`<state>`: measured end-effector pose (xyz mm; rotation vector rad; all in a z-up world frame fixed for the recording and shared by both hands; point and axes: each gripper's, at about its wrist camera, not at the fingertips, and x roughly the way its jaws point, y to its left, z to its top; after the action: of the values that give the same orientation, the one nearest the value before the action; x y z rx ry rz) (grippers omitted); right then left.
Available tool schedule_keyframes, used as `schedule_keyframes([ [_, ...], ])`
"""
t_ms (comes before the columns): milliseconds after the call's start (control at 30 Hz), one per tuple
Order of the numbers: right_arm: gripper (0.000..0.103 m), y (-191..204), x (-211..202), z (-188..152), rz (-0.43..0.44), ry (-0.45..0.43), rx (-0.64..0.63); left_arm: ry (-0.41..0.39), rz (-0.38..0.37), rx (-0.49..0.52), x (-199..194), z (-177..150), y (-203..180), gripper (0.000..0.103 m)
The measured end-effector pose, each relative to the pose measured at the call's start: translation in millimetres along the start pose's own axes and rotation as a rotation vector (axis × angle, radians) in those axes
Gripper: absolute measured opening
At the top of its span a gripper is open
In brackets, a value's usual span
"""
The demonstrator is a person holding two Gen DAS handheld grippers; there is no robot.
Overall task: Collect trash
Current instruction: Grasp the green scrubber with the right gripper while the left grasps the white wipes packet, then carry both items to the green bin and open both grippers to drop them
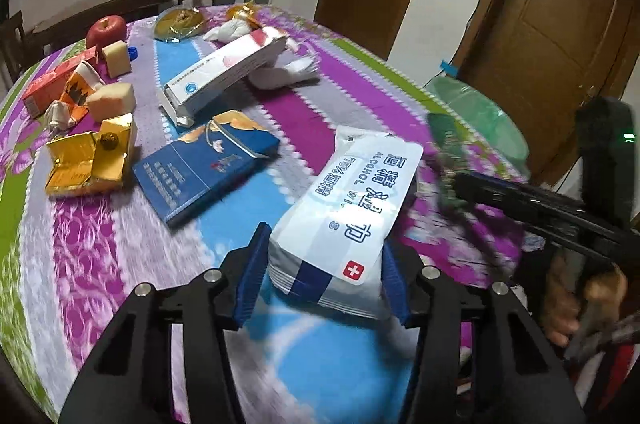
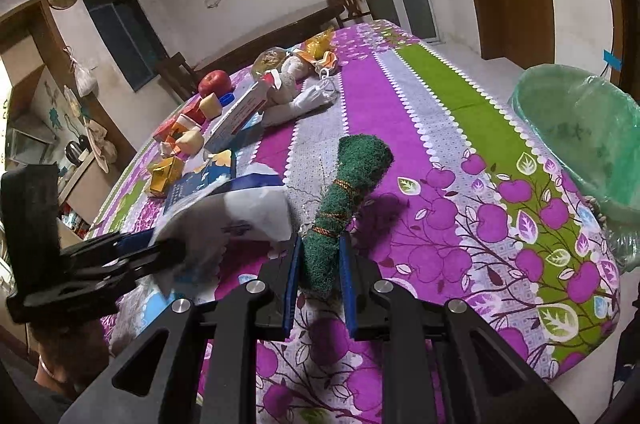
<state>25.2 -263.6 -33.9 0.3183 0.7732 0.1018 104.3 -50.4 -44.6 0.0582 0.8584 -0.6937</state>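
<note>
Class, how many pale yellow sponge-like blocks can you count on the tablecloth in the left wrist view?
2. One block lies just in front of the red apple; the other block lies nearer, behind the gold box. Others may be hidden among the clutter.

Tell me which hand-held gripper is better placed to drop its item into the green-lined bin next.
Right. The right hand-held gripper already clamps the green scouring pad, with the bin close on its side; the left sits farther away.
</note>
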Motion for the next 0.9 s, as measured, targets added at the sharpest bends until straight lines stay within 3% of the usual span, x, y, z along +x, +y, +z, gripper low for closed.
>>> schedule_keyframes([
  [467,0.020,13.2,-34.2,12.9,-0.021,-0.063,-0.128,-0.135,0.402,-0.032,-29.3,25.4,-8.6,0.049],
  [667,0.020,22.3,-57.7,21.6,-0.021,-0.071,-0.179,-0.175,0.445,0.006,-41.8,30.0,-18.5,0.049],
  [900,0.020,8.6,-93.6,35.0,-0.090,-0.109,-0.190,-0.198,0.430,0.030,-42.6,42.1,-26.3,0.049],
])
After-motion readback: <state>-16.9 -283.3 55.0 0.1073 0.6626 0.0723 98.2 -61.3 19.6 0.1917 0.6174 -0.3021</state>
